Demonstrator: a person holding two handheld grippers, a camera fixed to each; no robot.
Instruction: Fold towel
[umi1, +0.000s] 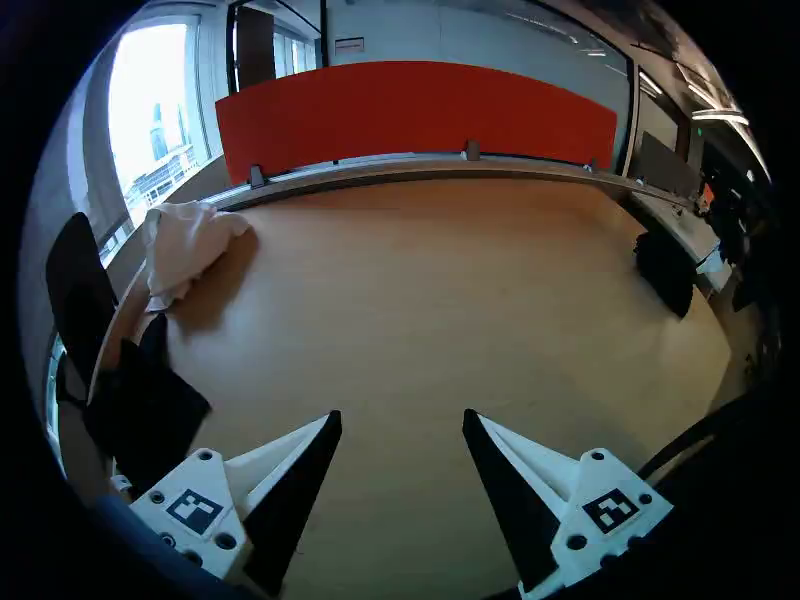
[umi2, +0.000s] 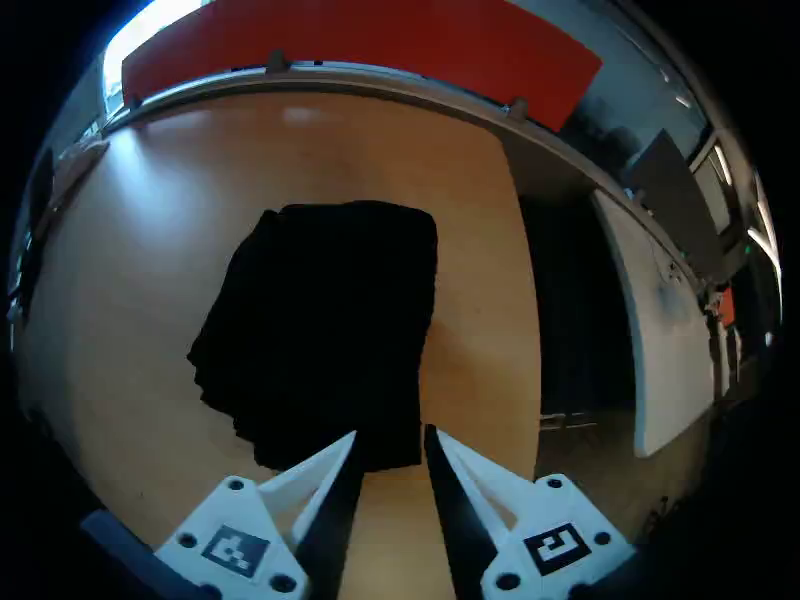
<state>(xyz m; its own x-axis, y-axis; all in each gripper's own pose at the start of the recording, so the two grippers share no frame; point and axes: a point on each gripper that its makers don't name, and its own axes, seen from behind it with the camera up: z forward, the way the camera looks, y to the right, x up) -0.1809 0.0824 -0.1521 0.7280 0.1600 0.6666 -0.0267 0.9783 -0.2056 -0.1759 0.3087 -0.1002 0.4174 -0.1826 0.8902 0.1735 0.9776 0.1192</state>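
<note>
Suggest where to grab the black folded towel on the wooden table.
Take the black folded towel by its near right corner, coming in low from the near side with the right gripper. It lies flat, and that edge is just ahead of the gripper.

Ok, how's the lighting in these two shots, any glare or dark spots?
Left gripper view: the window is blown out white, the red screen bows from the fisheye, and the white cloth throws a soft shadow. Right gripper view: the black towel is too dark to show folds, and a pale glare sits on the table near its far edge.
</note>
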